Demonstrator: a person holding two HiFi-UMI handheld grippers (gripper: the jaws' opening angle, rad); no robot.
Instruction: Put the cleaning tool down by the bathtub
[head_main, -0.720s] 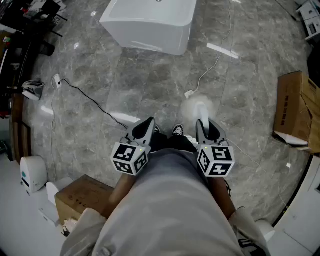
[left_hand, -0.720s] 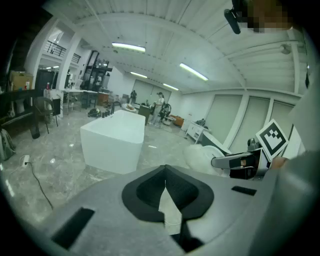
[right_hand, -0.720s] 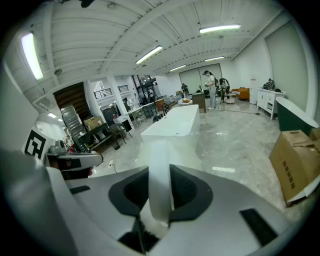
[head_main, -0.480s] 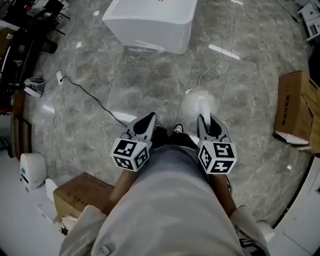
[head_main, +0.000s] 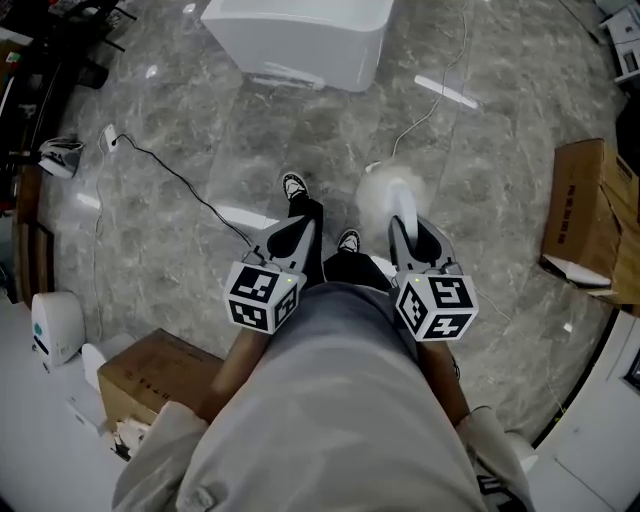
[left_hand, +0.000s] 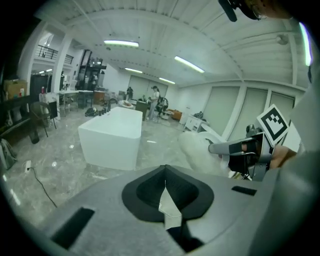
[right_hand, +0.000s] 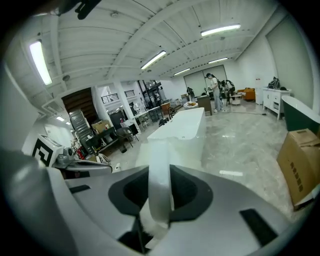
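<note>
Head view, largest item first; clock directions are read on that view, 12 o'clock at the top.

1. Floor: grey marbled stone, glossy.
2. Bathtub: white, rectangular, at 12 o'clock, well apart from both grippers.
3. Cardboard box: brown, at 3 o'clock, a flap open.
4. Second cardboard box: brown, at 8 o'clock, near the person's left arm.
5. Right gripper: jaws clamped on the white handle of the cleaning tool. In the right gripper view the handle runs up between the jaws, which stand only as far apart as the strip is thick.
6. Left gripper: jaws together at the tips, nothing gripped. It is level with the right gripper, at its 9 o'clock.
7. Cleaning tool: white fluffy head on a flat white handle, carried above the floor. The head juts towards 12 o'clock beyond the right jaws, and the bathtub lies at its 11 o'clock.
8. Black cable: trails over the floor at 10 o'clock.
</note>
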